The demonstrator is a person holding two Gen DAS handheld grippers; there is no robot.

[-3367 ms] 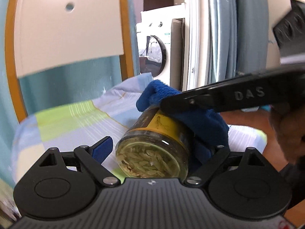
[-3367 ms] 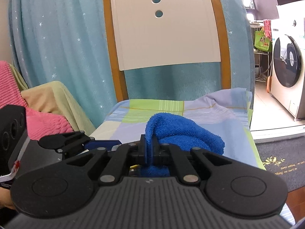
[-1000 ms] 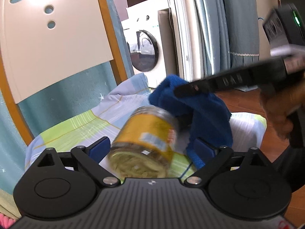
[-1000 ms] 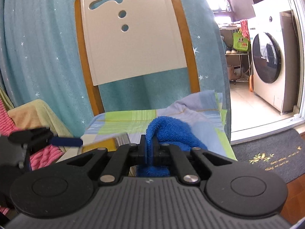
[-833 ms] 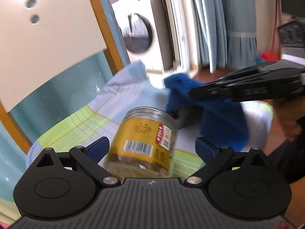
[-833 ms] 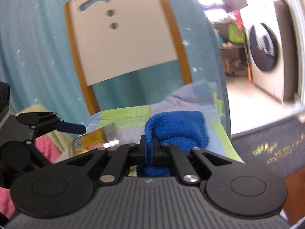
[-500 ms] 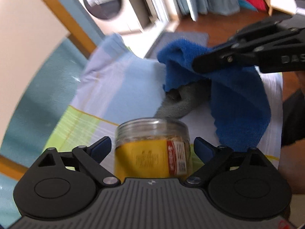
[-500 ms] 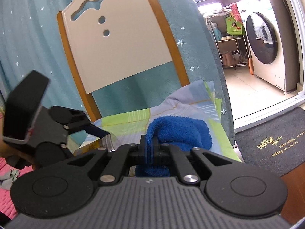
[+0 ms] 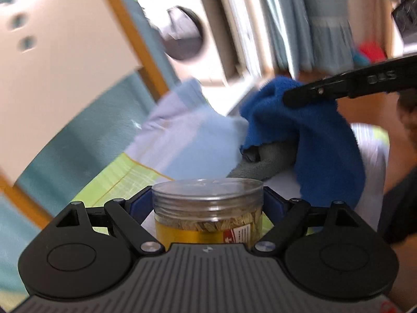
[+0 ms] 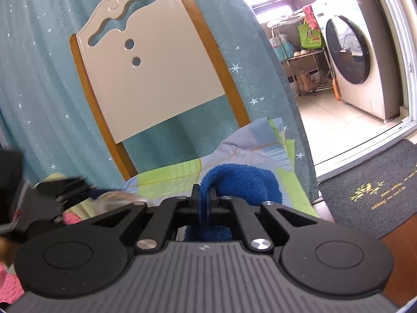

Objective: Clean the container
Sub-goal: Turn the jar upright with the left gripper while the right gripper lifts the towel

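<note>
Left gripper [image 9: 207,203]: my jaws are closed on the jar [image 9: 207,210], blue pads pressed against either side just under its lid. The jar stands upright. It is round, clear plastic, with a ribbed transparent screw lid, a glossy yellow label around the body and pale dried flakes inside. Its lower half is cut off by my own gripper body, so I cannot tell whether it touches the checked cloth [image 9: 182,140] below, a smooth fabric in light blue, white and lime patches.

Background in the left view is motion-blurred; the washing machine [image 10: 357,65] reads clearly only in the right view.

Right gripper [image 10: 204,203]: my jaws are pinched nearly together on a fold of the blue towel [image 10: 239,185], thick looped terry. In the left view the towel [image 9: 312,140] hangs draped from the jaws, beside and beyond the jar, not touching it; a grey cloth layer shows underneath. In the right view the jar is only a blur at far left.
</note>
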